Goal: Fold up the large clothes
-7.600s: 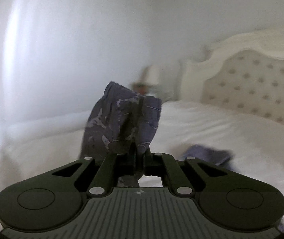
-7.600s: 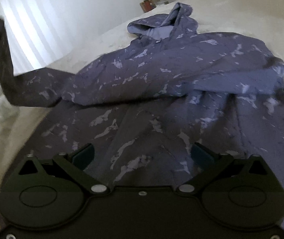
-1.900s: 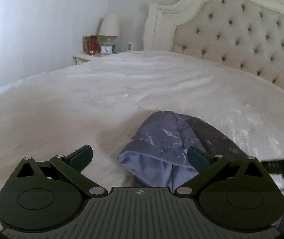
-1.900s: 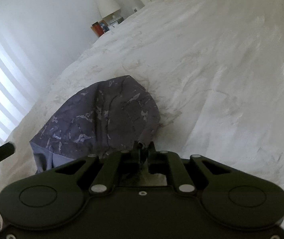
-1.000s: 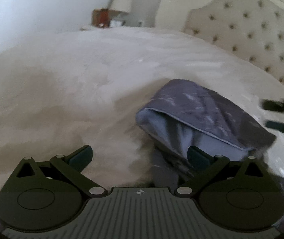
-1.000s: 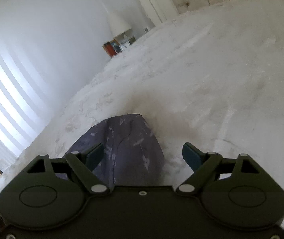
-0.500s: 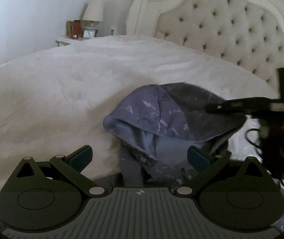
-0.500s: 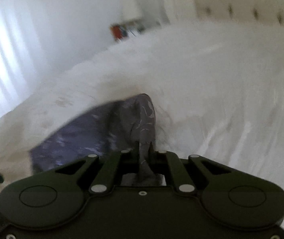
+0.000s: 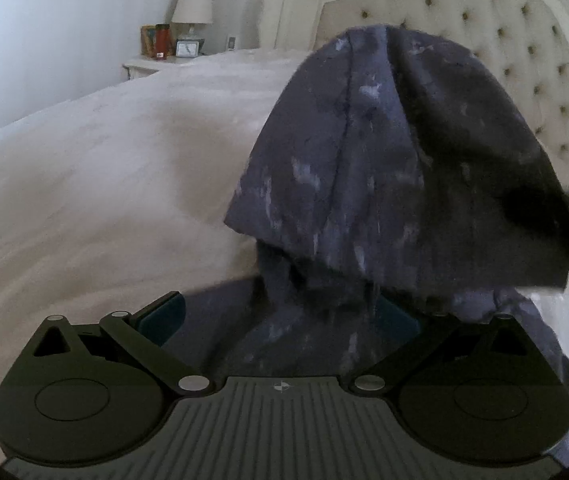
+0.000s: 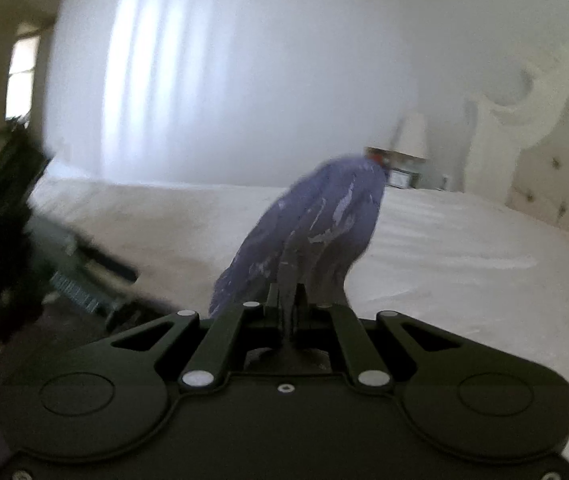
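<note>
Left gripper: black linkage arms, silver pivot screws, ribbed grey body, seemingly teal pads. Right gripper: black, same screws.

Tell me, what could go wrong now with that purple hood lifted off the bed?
The right gripper pinches only a thin fold of the hood, so the cloth might slip out and drop. The left gripper stands open with hoodie fabric lying between its fingers, so it could snag or drag the cloth on the white bedcover if it moves.

Right tongs pinching purple hoodie, lifted above white bed
</note>
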Motion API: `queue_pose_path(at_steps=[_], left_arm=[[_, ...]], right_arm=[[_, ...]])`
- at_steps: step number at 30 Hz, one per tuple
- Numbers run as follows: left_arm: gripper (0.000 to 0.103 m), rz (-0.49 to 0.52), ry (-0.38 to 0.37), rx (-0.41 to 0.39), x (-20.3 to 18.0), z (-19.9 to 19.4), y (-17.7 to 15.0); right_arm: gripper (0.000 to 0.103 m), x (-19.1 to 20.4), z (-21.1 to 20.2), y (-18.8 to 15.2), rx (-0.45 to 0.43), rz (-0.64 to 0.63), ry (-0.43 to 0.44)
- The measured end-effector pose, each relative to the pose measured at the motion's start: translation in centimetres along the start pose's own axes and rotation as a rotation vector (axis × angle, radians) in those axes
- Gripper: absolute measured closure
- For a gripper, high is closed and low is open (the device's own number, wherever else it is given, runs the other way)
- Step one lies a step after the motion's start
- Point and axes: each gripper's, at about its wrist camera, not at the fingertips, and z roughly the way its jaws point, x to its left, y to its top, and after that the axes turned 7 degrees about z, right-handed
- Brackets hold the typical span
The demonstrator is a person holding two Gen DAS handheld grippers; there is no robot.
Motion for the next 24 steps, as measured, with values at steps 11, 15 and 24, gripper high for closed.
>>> queue_pose_path(at_steps=[11,15,24], left_arm=[[0.0,-0.338,-0.366,-0.067,4.1,-6.0,-4.1],[0.0,-0.504,-0.425,-0.028,5.1,-3.7,-4.8],[0.0,-0.62,-0.223,0.12,5.0,0.7,-6.3]], right_arm=[[0.083,6.6,-2.4,-7.0,0.162,-0.206,0.035],[0.082,6.7,-2.3,-7.7,0.186,-0.163,0.009],[0.082,5.8,-5.0,-8.4,0.189,-0.022,-0.026]])
